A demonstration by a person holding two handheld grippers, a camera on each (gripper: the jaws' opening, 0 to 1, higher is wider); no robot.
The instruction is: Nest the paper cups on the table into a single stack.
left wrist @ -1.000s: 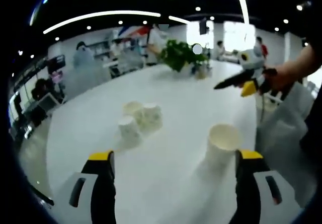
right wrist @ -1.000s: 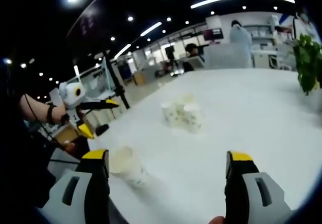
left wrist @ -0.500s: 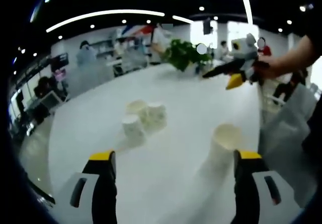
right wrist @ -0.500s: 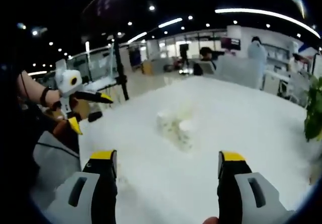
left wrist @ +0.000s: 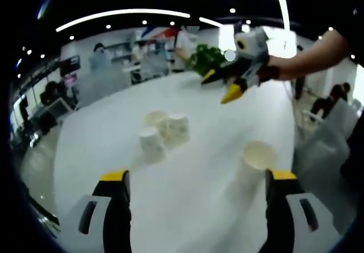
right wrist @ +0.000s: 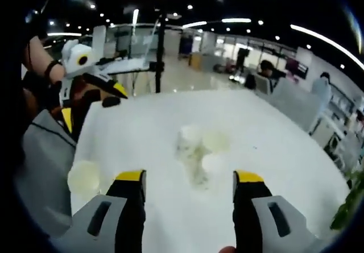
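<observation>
In the left gripper view the left claw rises from the bottom of the frame with its yellow-tipped jaws spread wide and nothing between them. On the white tabletop a single paper cup stands upright at lower right, just inside and beyond the right-hand jaw tip, not touching it as far as can be seen. A cluster of three paper cups sits a little left of centre, well ahead of the claw, the cups pressed close together. In the upper right of that view the right claw reaches in, held by a hand, its jaws parted and hovering above the tabletop beyond the cluster. A green plant stands at the far end of the tabletop.

In the right gripper view the right claw is likewise wide open and empty. The cluster of three paper cups lies at the centre of the frame, just ahead of and between the jaw tips. The single paper cup shows at lower left, outside the left-hand jaw. The left claw appears at upper left, jaws apart.
</observation>
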